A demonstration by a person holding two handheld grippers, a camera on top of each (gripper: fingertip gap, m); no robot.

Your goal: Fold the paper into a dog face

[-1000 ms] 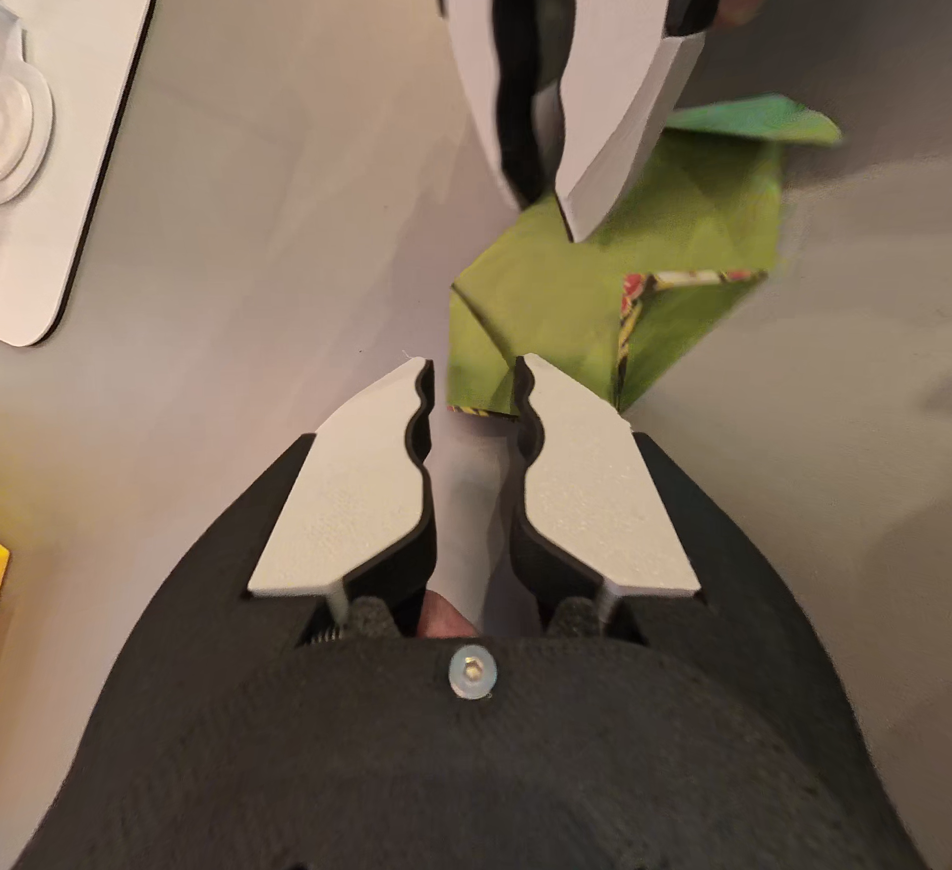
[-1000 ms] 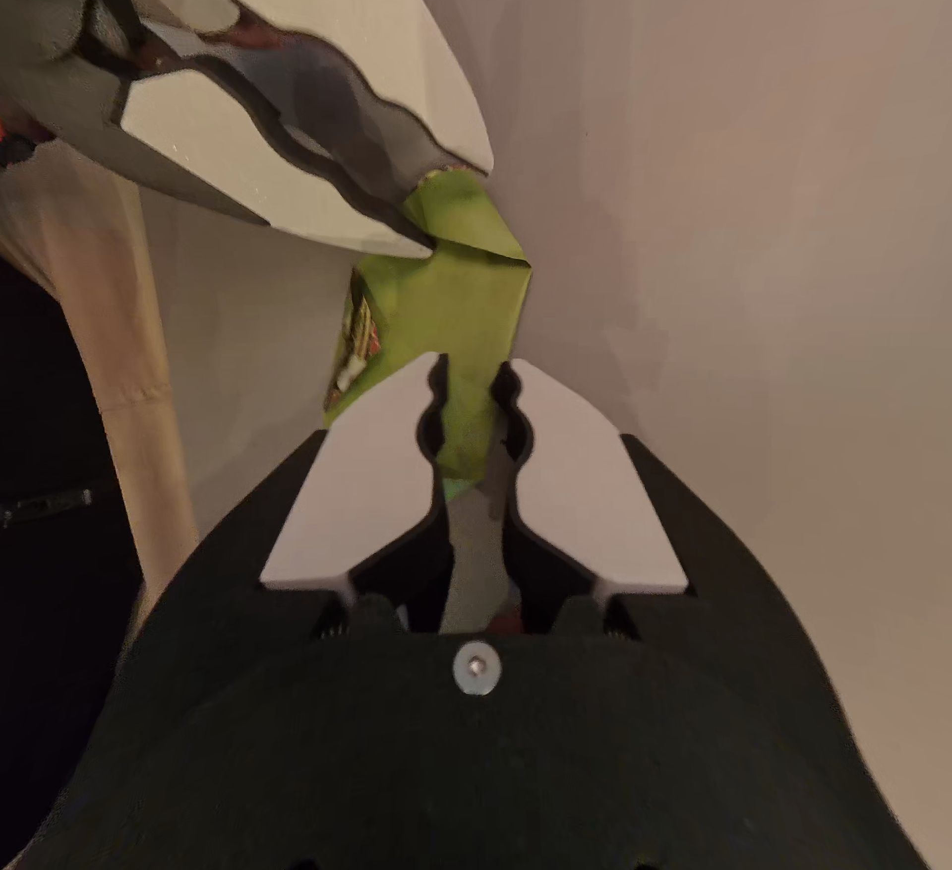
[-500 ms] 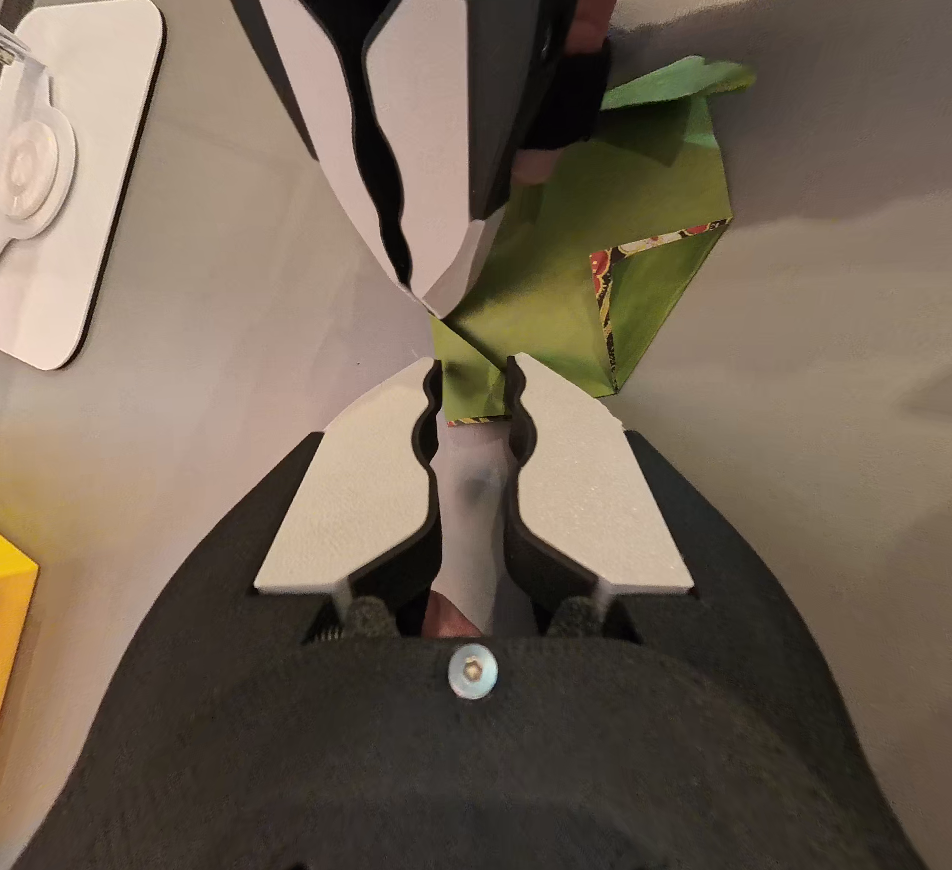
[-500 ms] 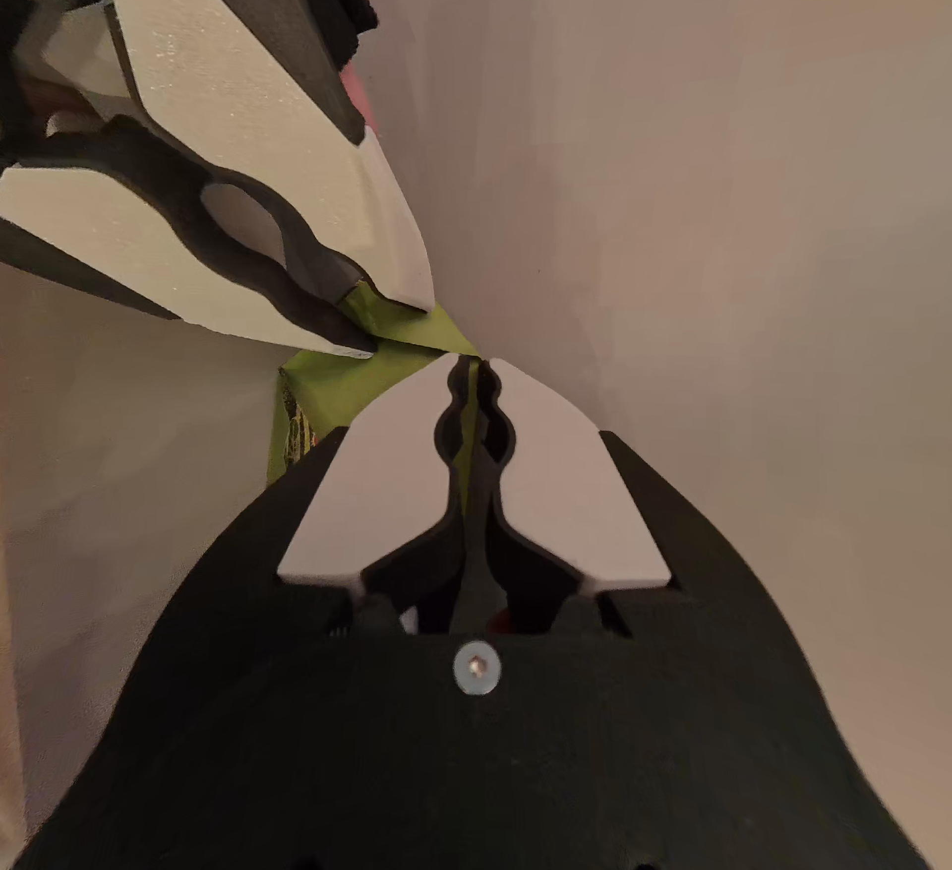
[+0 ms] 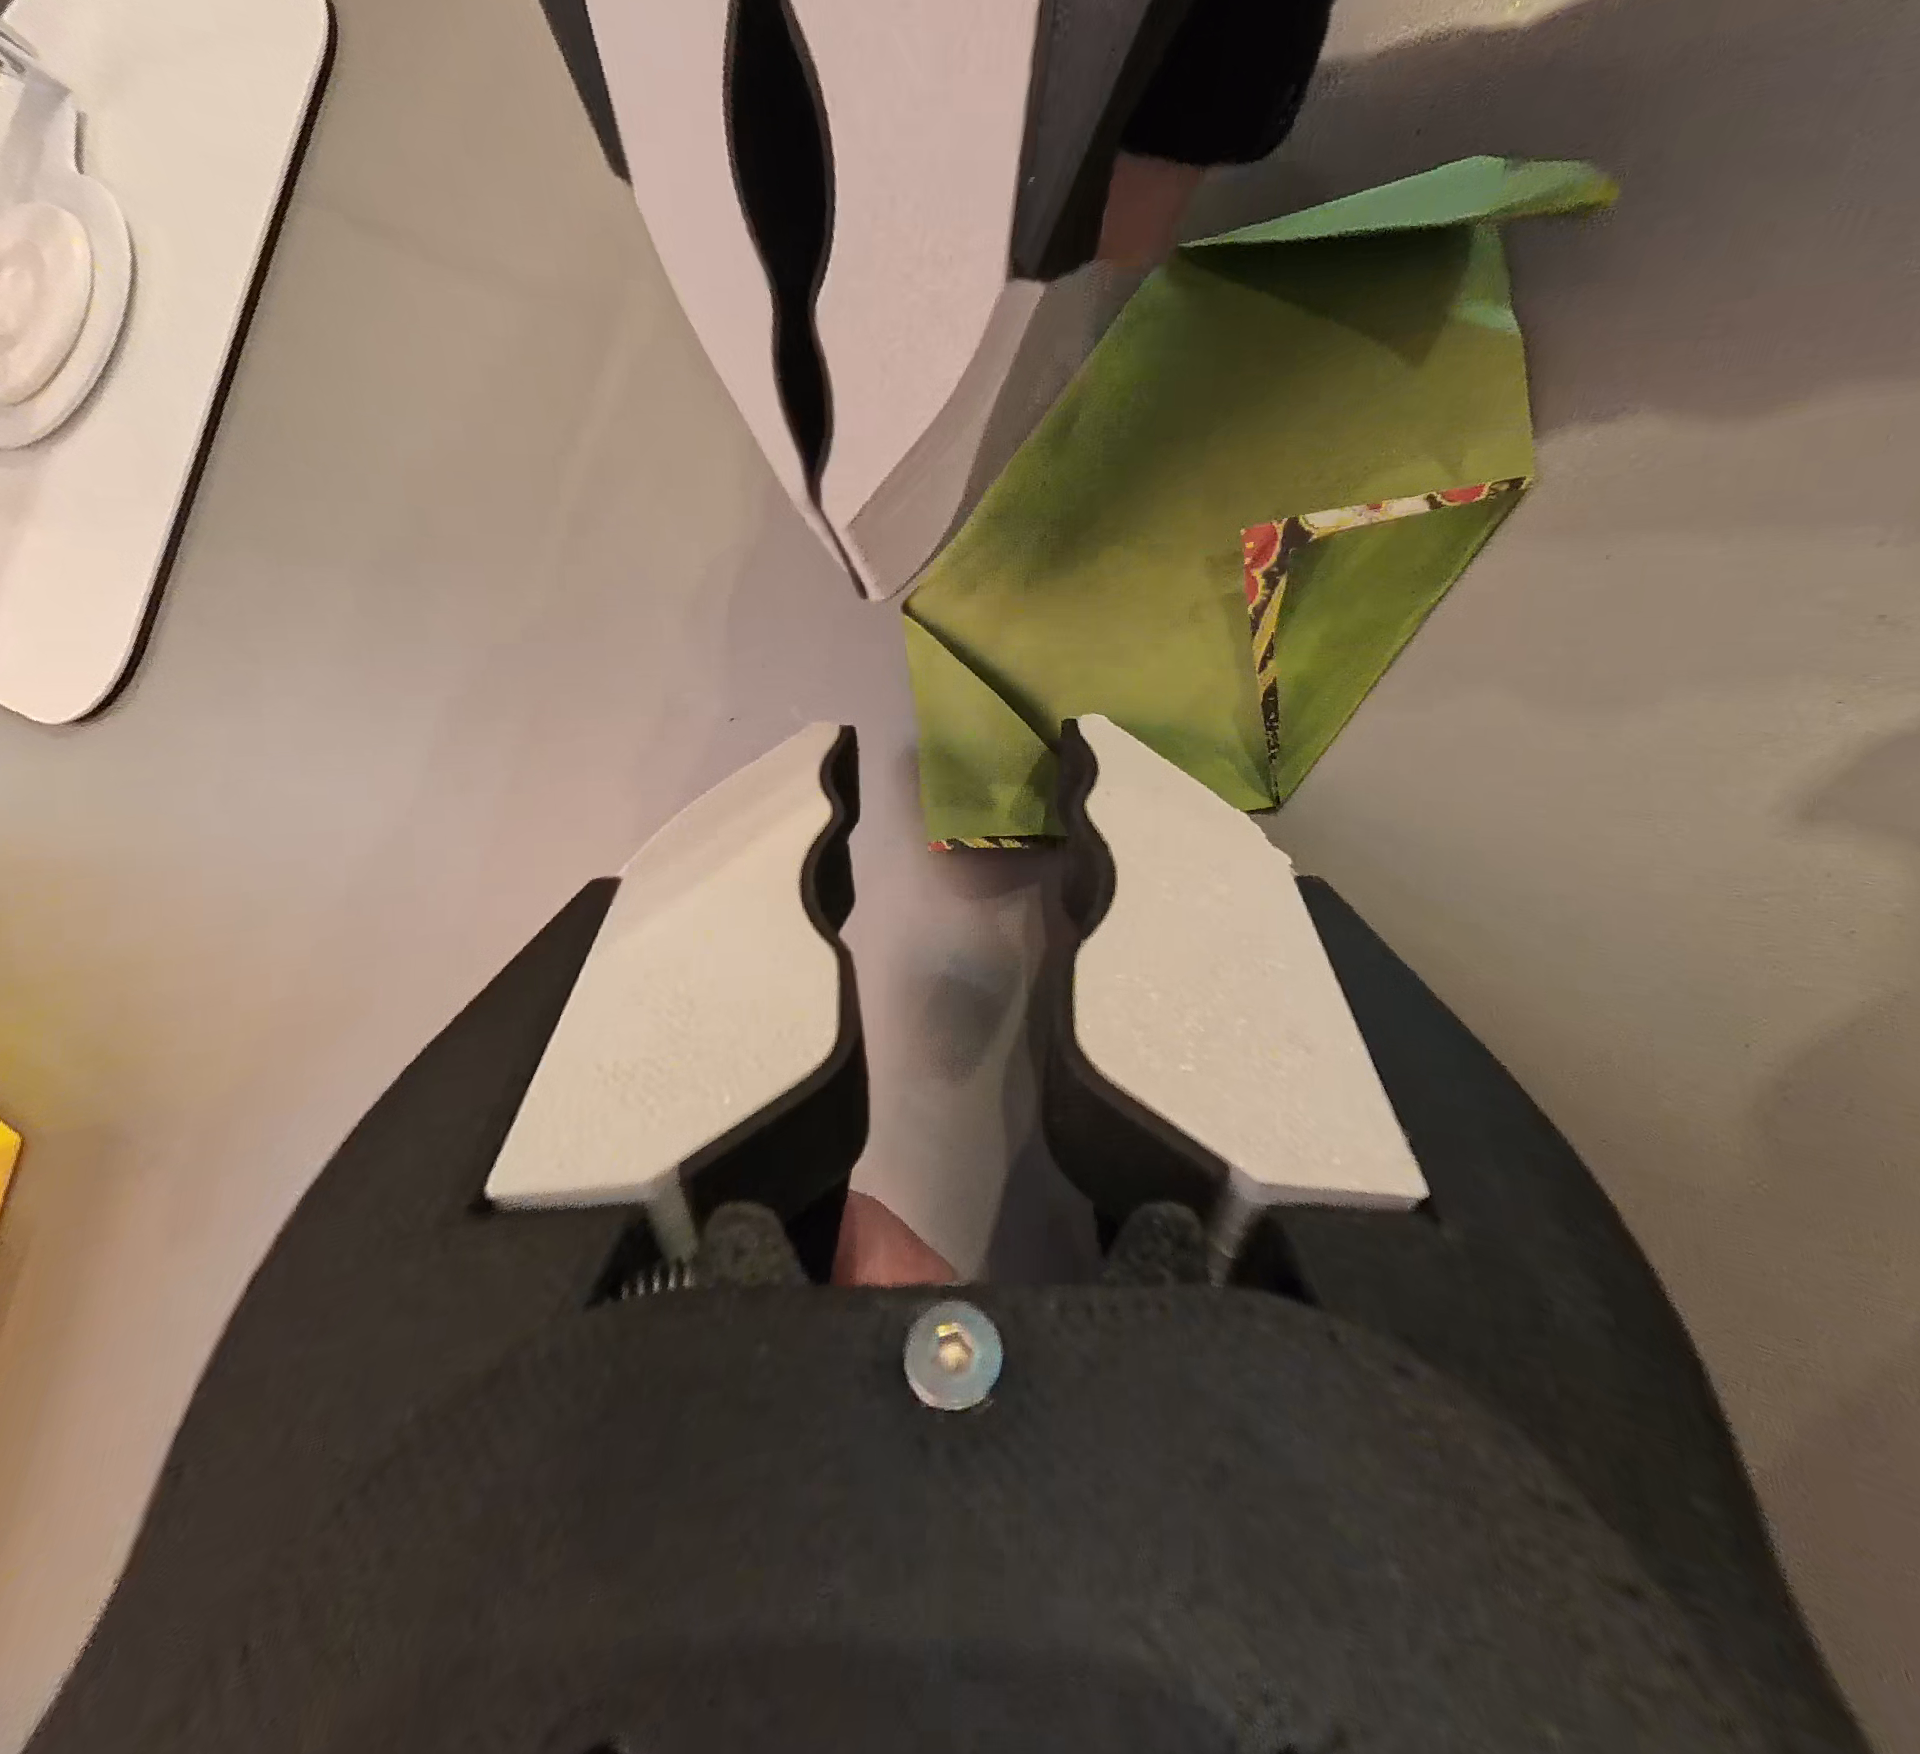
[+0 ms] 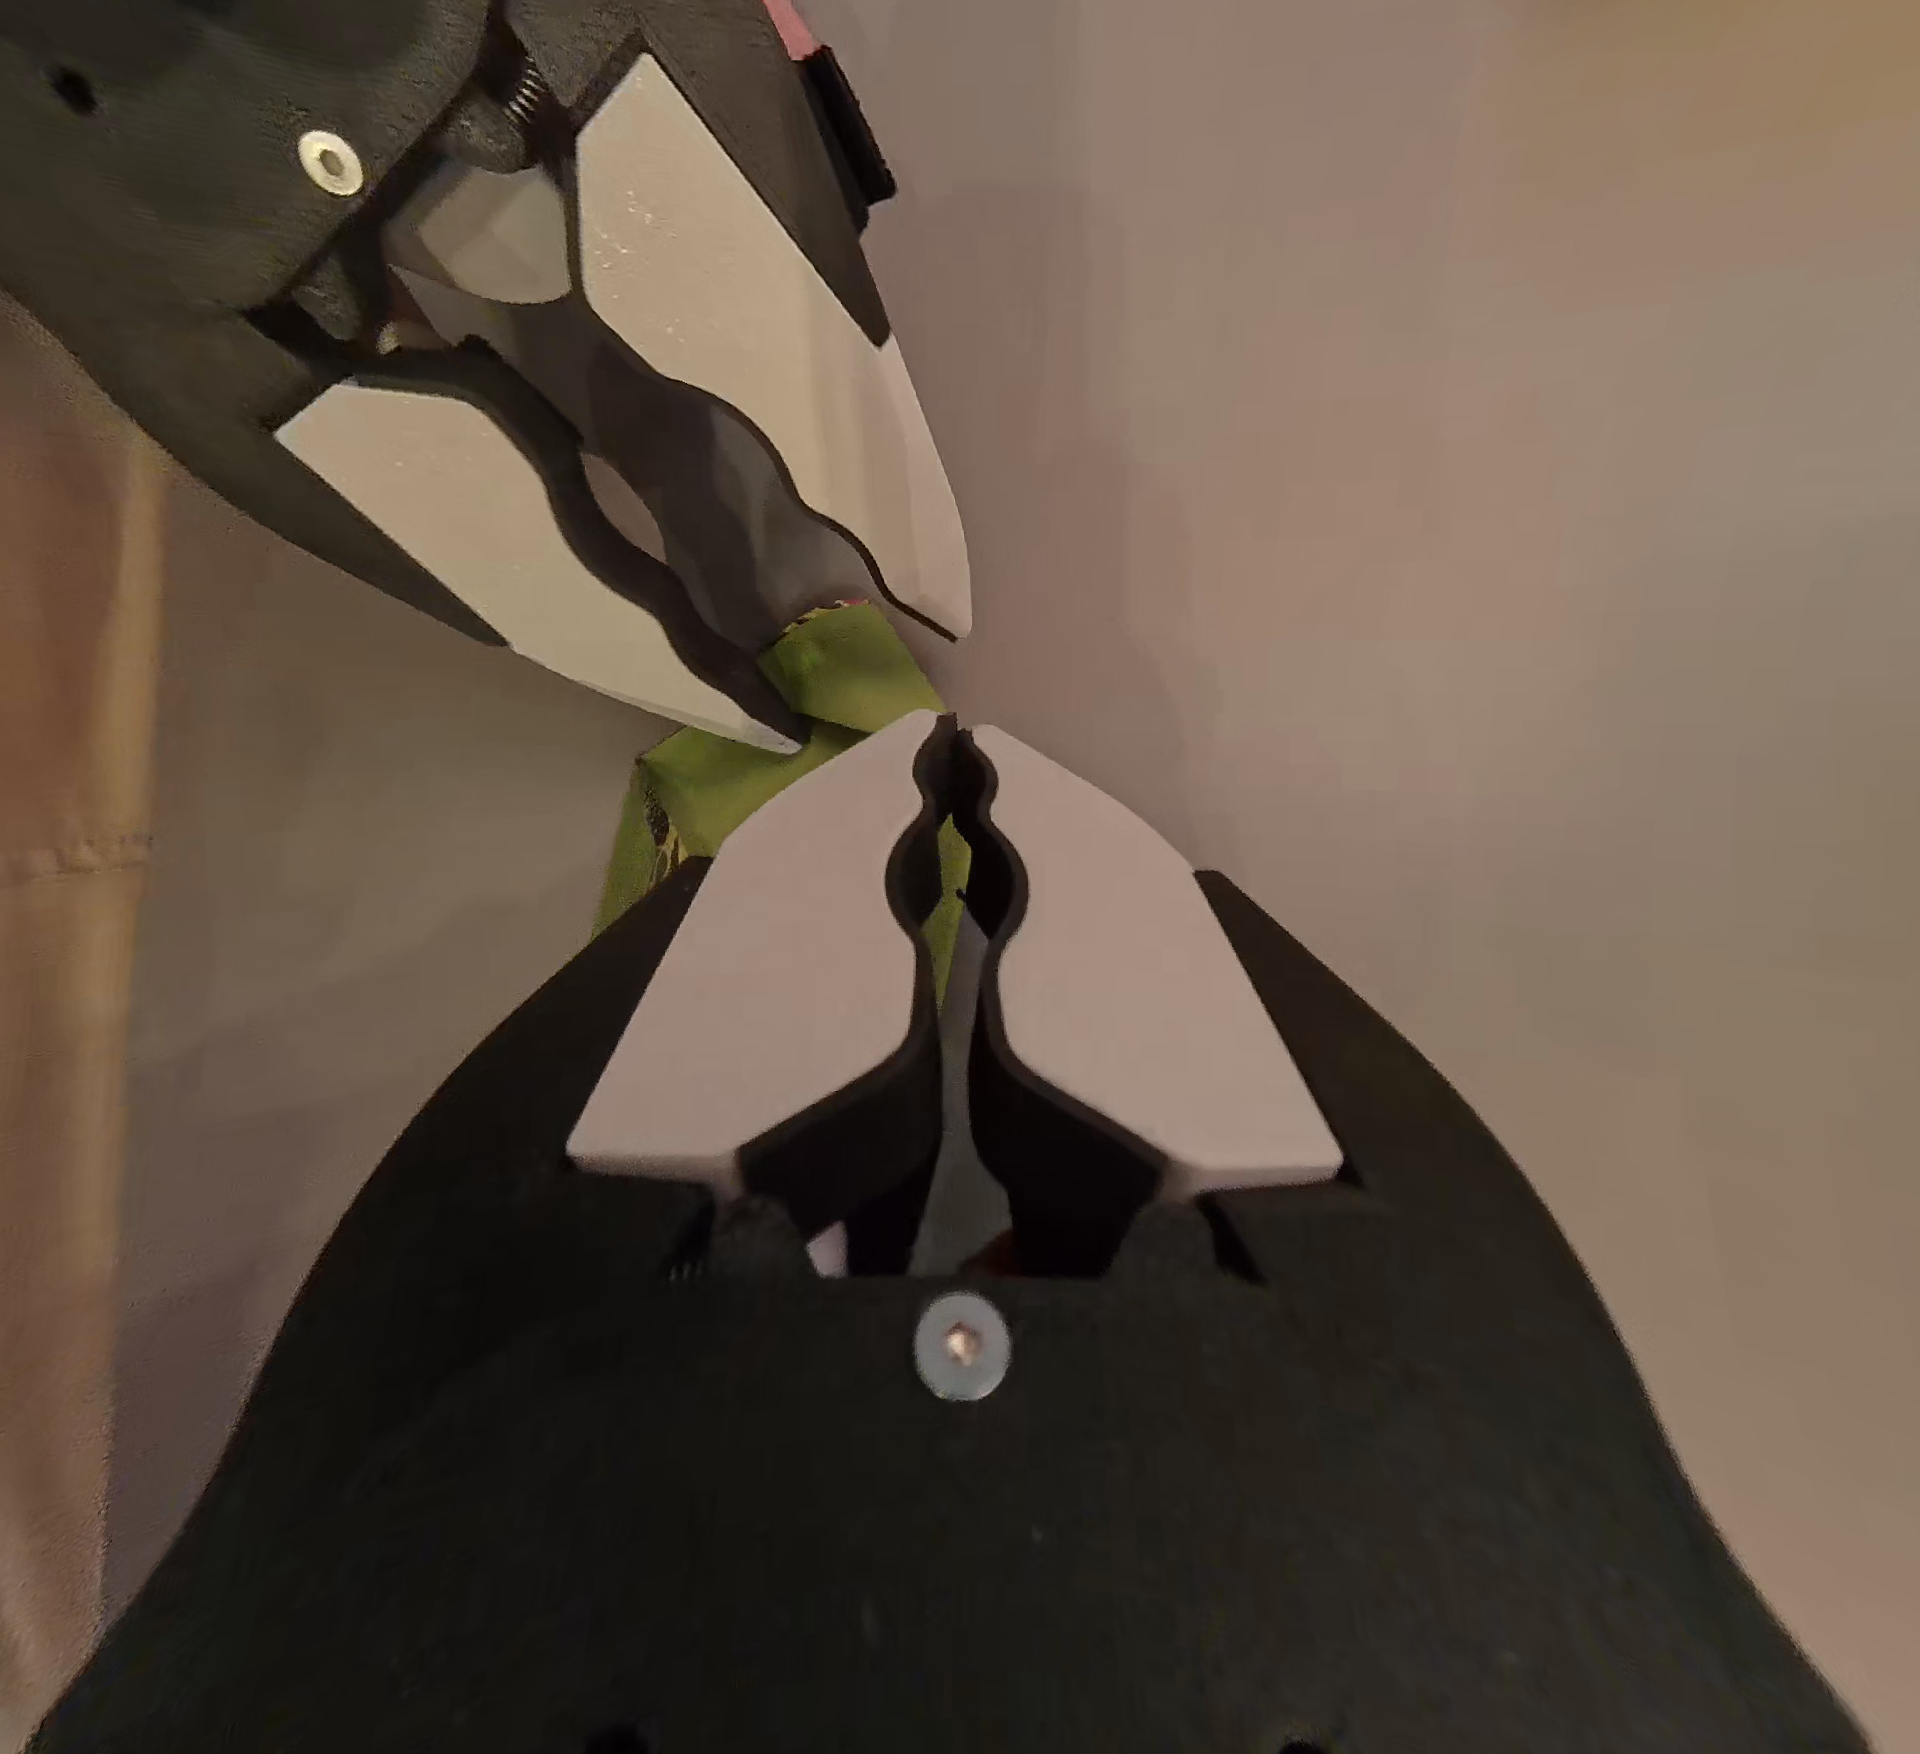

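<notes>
Right hand-held gripper [image 6: 951, 728] closed beside green paper [image 5: 1122, 499] (left parted)

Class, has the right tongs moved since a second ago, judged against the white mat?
Yes. In the left wrist view the right tongs have swung left, toward the mat.

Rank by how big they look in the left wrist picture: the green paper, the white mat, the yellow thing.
1. Paper and mat look about alike; the mat is cut off.
2. Yellow thing, just a sliver.

Green folded paper [image 5: 1164, 561] flat on grey table, patterned underside edging one flap.
</notes>
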